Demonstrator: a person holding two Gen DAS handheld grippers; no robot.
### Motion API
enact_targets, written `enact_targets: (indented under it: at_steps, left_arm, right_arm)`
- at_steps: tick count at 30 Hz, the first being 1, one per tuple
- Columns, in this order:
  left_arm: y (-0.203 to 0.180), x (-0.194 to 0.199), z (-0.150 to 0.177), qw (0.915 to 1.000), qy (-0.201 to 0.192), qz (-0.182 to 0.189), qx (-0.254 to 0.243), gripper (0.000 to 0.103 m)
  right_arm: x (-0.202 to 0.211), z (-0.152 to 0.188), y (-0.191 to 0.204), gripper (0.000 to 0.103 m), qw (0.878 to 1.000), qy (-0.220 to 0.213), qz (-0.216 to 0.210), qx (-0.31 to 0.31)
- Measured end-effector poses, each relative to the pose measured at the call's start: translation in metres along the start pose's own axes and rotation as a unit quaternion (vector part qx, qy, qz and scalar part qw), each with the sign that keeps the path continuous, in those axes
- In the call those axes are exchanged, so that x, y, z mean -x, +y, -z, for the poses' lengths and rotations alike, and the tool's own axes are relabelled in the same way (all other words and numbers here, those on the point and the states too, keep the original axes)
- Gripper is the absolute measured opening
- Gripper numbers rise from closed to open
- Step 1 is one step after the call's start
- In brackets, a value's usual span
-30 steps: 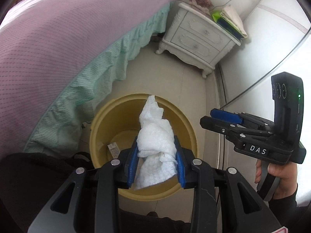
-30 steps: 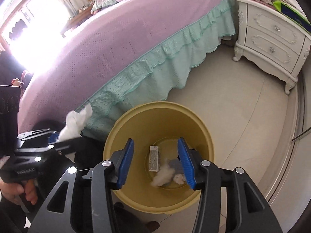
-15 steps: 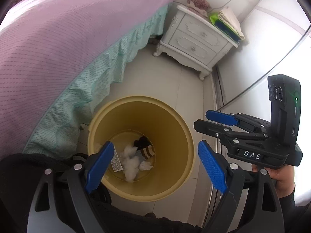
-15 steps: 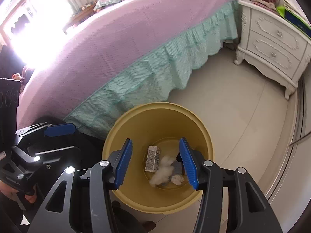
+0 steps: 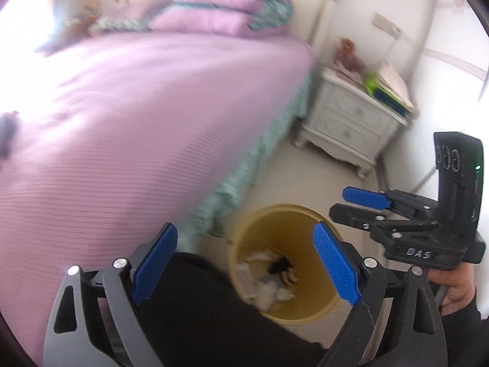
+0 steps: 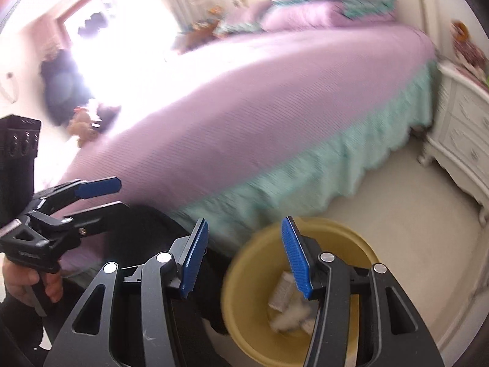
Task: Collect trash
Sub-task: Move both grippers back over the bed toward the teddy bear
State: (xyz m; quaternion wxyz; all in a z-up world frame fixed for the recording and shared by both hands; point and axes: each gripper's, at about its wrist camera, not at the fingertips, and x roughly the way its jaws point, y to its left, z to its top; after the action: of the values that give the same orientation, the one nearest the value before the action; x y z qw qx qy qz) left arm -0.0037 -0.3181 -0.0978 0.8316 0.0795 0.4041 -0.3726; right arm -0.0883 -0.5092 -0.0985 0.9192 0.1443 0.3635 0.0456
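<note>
A yellow bin (image 5: 308, 275) stands on the pale floor beside the bed, seen from above in both wrist views (image 6: 259, 263). White crumpled tissue (image 5: 266, 293), a small carton (image 6: 282, 290) and a dark scrap (image 5: 281, 267) lie at its bottom. My left gripper (image 5: 244, 226) hangs above the bin's near rim, its jaws opening wide with nothing between them. My right gripper (image 6: 244, 220) is open and empty, also above the bin. Each gripper shows in the other's view: the right one (image 5: 339, 202) at the right, the left one (image 6: 122, 194) at the left.
A bed with a purple cover (image 5: 152, 122) and teal skirt (image 6: 336, 168) fills the left and middle. A white nightstand (image 5: 345, 122) stands by the far wall. A person's dark-clothed leg (image 5: 198, 305) sits between the bed and the bin.
The white tissue left my left gripper's jaws and now lies in the bin. Those jaws spread wide. Both grippers rose and tipped up, so the bin sits lower in both views.
</note>
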Motion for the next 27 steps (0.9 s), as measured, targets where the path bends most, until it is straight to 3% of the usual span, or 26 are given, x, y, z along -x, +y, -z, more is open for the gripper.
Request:
enact_targets:
  at_steps: [5,15,21,27]
  left_arm:
    - [0.040,0.053,0.001,0.9949,-0.060,-0.075,0.030,0.099]
    - [0.128,0.135,0.007,0.9581,-0.139,-0.208,0.139,0.099]
    - [0.170,0.161,0.014,0.9339,-0.166,-0.259,0.183,0.099]
    - [0.205,0.169,0.022,0.9198,-0.170,-0.280,0.216,0.099]
  right_arm:
    - [-0.011,-0.036,0.054,0.058,0.995,-0.042,-0.062,0.063]
    - [-0.042,-0.086,0.160,0.093,0.971,-0.097,-0.155,0.153]
    - [-0.063,-0.107,0.212,0.095,0.957,-0.133,-0.185,0.182]
    - [-0.086,-0.117,0.249,0.095,0.948,-0.150,-0.183,0.212]
